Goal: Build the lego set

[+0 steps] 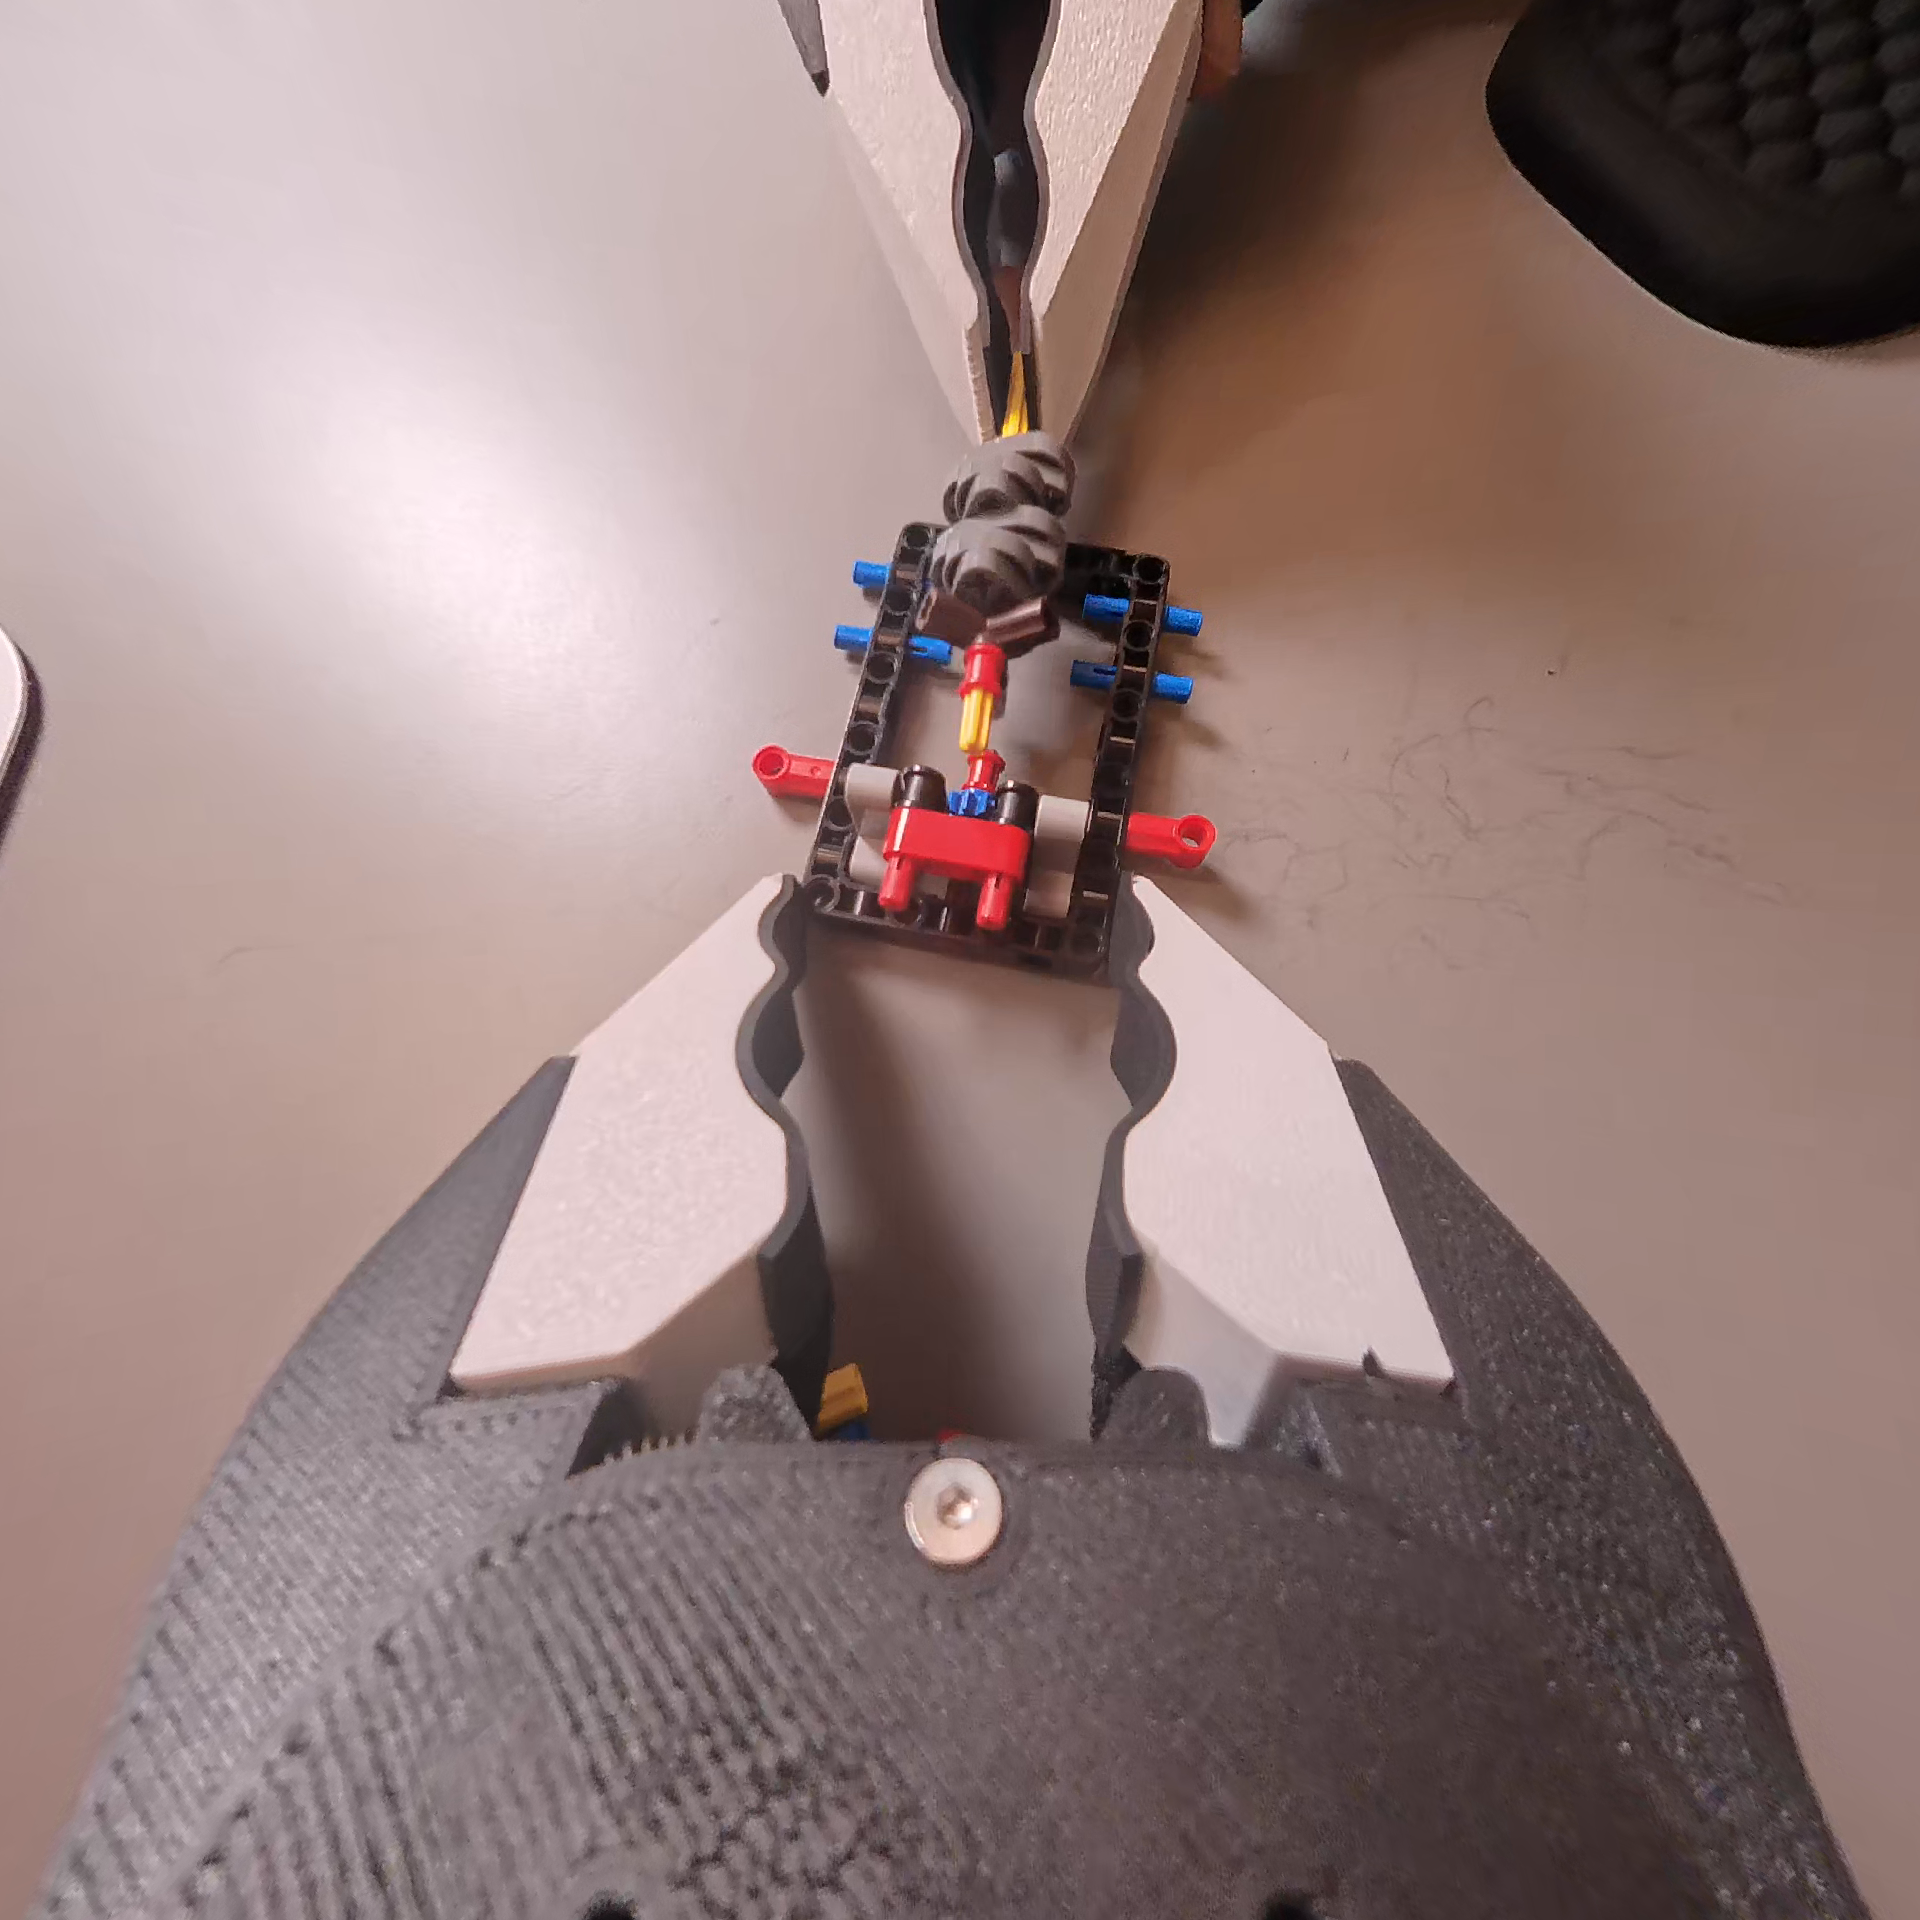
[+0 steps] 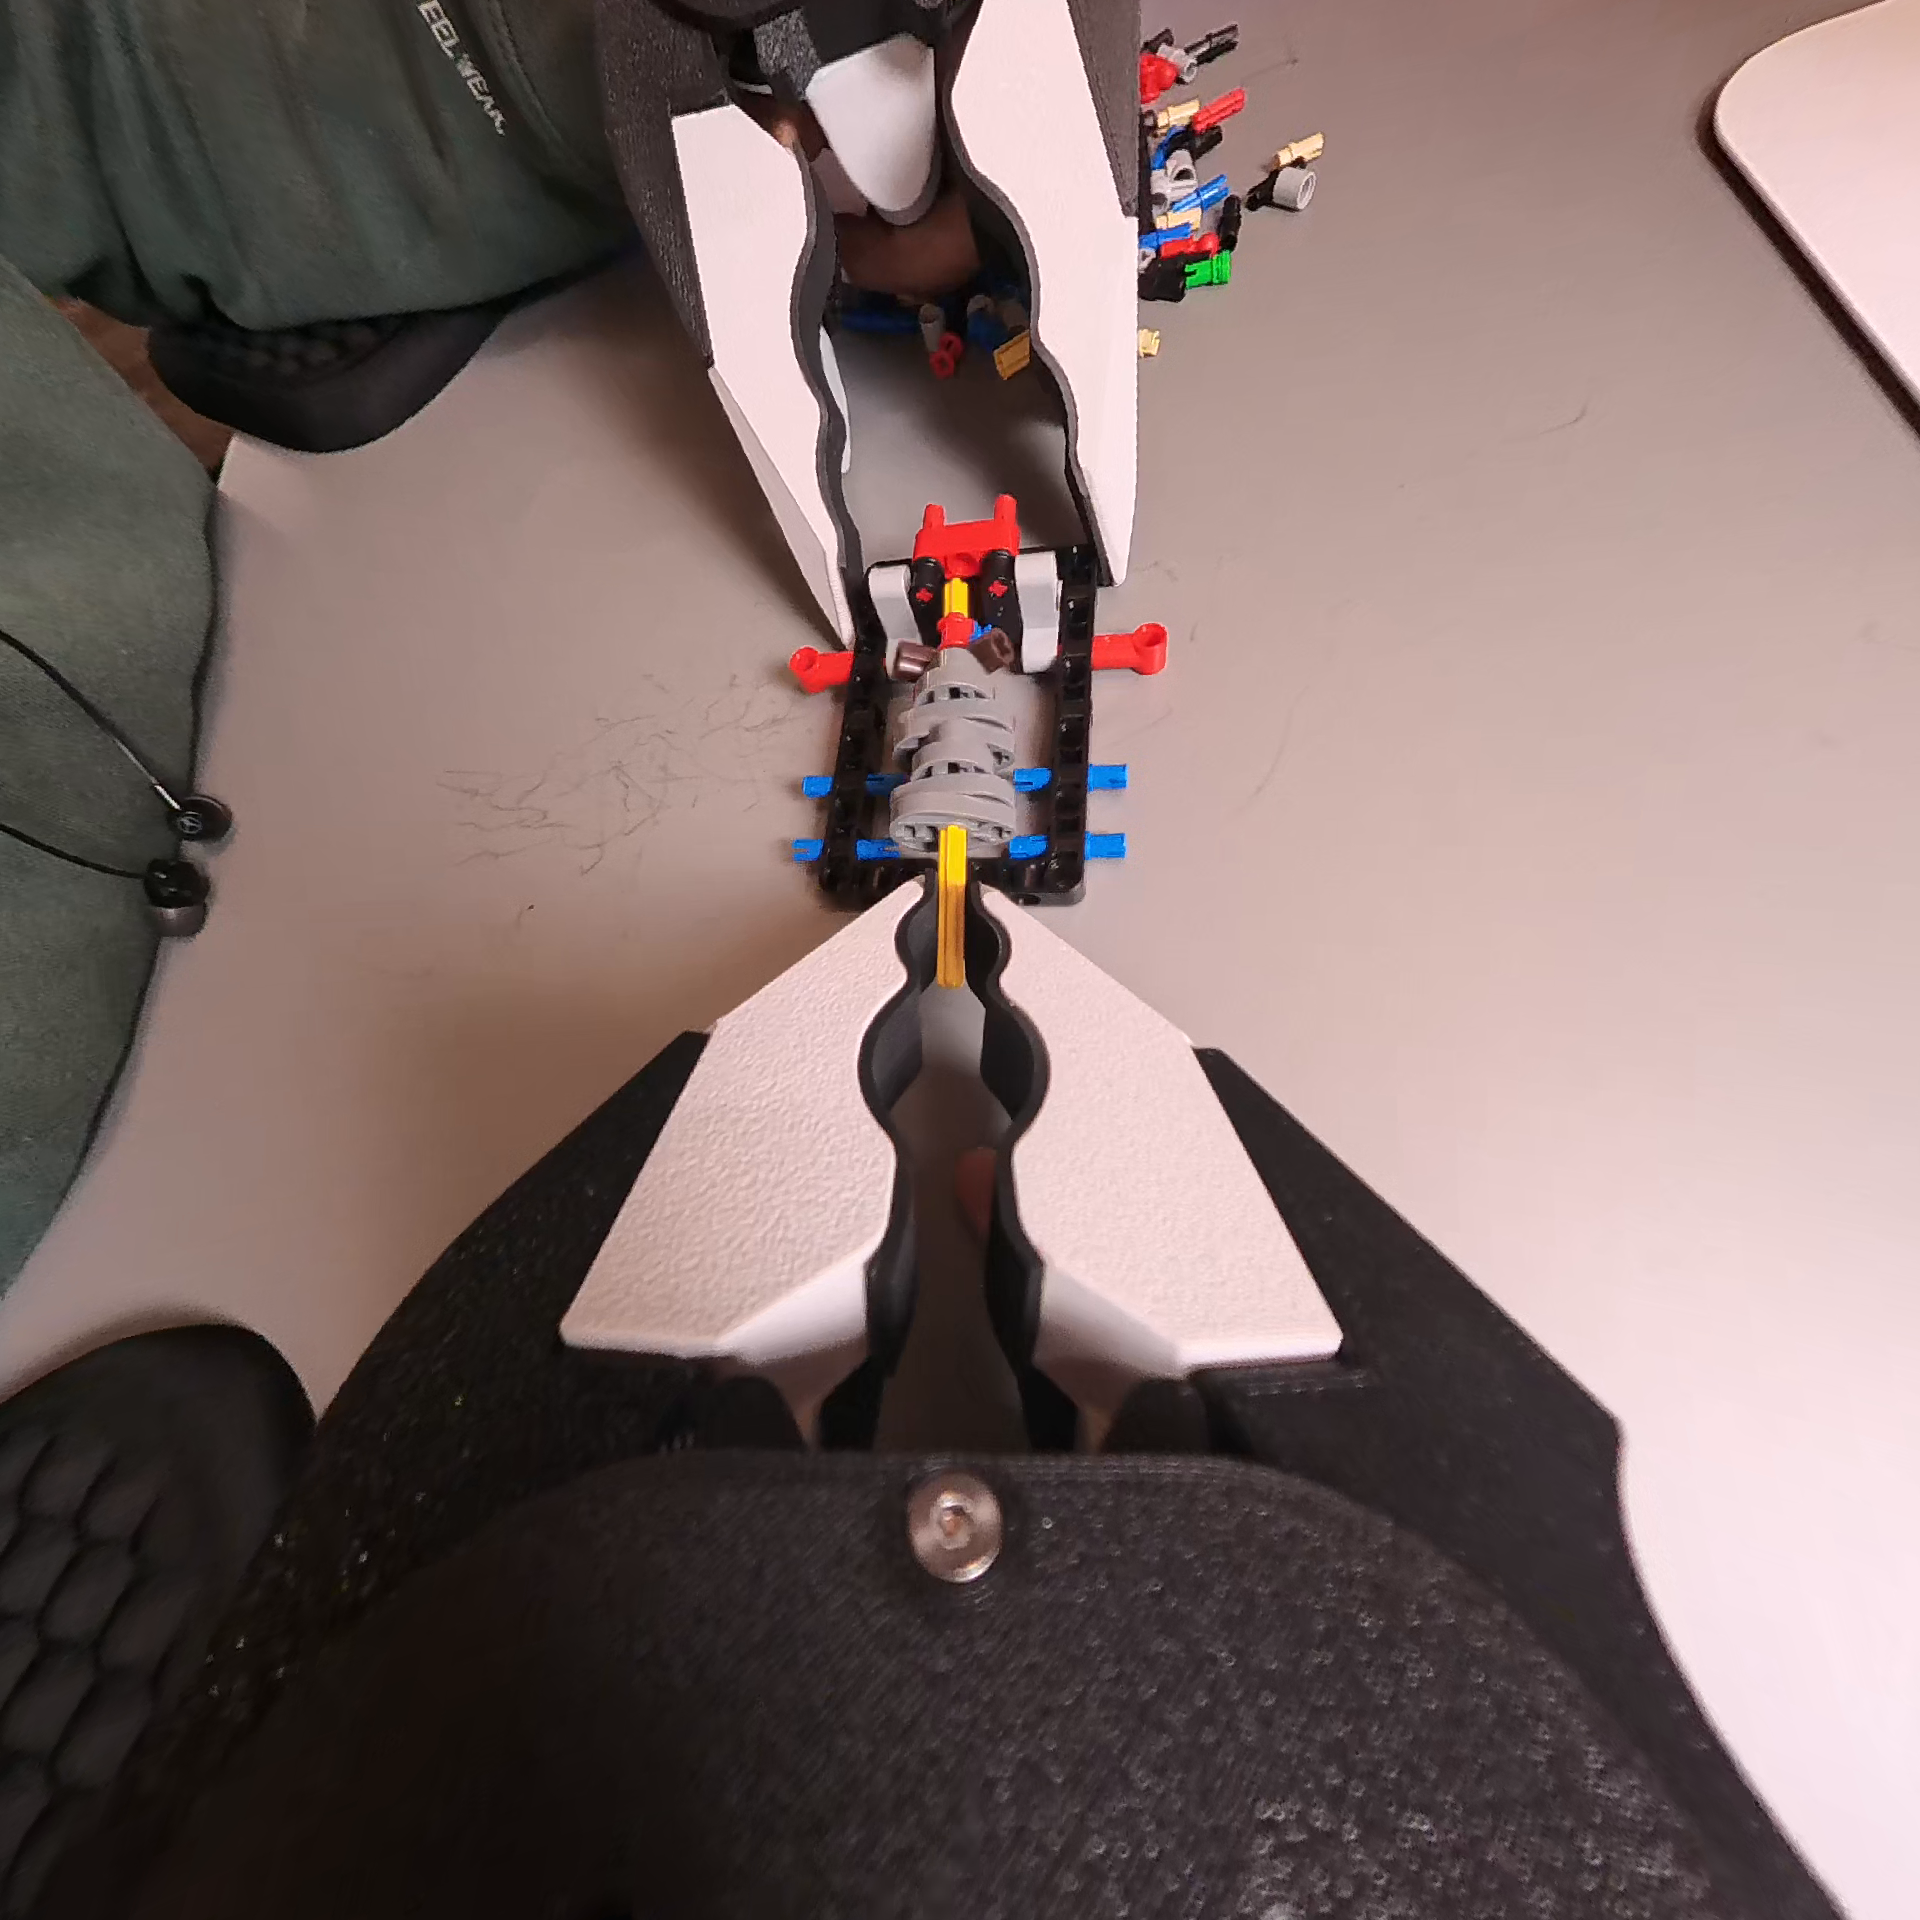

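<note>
At frame centre on the table (image 1: 416, 520), we brace the black frame (image 1: 1127, 727) with our left gripper (image 1: 956, 914), its fingers clamped on the near end. Our right gripper (image 2: 951, 914) pinches the yellow axle (image 2: 951, 935), which carries grey gears (image 2: 951, 748) over the frame. Loose pieces (image 2: 1195, 197) lie upper right.

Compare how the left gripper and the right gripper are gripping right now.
The left gripper has its jaws spread wide, bracing the end of the black frame on both outer sides. The right gripper is nearly closed, pinching the thin yellow axle that carries the grey worm gears. The left gripper meets the red-block end, the right gripper the opposite end. Both point at each other along the frame.
</note>
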Available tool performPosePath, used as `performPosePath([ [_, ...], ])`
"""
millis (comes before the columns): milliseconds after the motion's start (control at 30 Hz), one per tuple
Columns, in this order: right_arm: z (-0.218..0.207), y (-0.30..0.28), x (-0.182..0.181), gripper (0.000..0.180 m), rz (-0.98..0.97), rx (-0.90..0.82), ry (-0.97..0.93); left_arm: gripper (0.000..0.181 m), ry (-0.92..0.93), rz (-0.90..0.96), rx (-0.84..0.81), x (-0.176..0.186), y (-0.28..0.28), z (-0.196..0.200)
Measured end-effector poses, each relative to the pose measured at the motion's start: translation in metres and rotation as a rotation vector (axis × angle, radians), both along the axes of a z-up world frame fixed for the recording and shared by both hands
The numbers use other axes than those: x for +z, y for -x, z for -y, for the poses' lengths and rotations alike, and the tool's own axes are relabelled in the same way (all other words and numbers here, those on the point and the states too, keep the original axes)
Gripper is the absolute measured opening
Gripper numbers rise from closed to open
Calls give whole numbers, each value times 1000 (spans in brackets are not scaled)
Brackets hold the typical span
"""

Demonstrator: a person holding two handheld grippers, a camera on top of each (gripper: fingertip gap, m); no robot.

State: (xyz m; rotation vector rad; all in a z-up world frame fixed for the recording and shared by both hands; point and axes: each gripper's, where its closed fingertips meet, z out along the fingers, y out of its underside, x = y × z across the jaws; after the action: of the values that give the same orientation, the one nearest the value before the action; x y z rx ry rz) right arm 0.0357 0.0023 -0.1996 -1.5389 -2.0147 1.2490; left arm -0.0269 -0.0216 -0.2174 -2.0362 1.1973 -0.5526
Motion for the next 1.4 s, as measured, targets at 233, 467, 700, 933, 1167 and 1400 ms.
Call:
performPosePath([
  [233,-5,-7,8,2,-28,-9,37,59,-3,0,0,0,0,0],
  [467,-31,-21,13,2,-43,-86,-9,59,-6,1,1,0,0,0],
  [700,-51,-30,7,2,-8,-139,-67,59,-2,-11,7,0,0,2],
  [933,-60,-33,-3,2,27,-158,-130,59,-24,-16,-6,1,-1,3],
  [1167,-73,-36,-5,2,32,-189,-226,59,-102,-34,-42,4,-3,2],
  [1400,-75,-39,-8,2,43,-174,-320,59,-104,-33,-51,4,-4,3],
])
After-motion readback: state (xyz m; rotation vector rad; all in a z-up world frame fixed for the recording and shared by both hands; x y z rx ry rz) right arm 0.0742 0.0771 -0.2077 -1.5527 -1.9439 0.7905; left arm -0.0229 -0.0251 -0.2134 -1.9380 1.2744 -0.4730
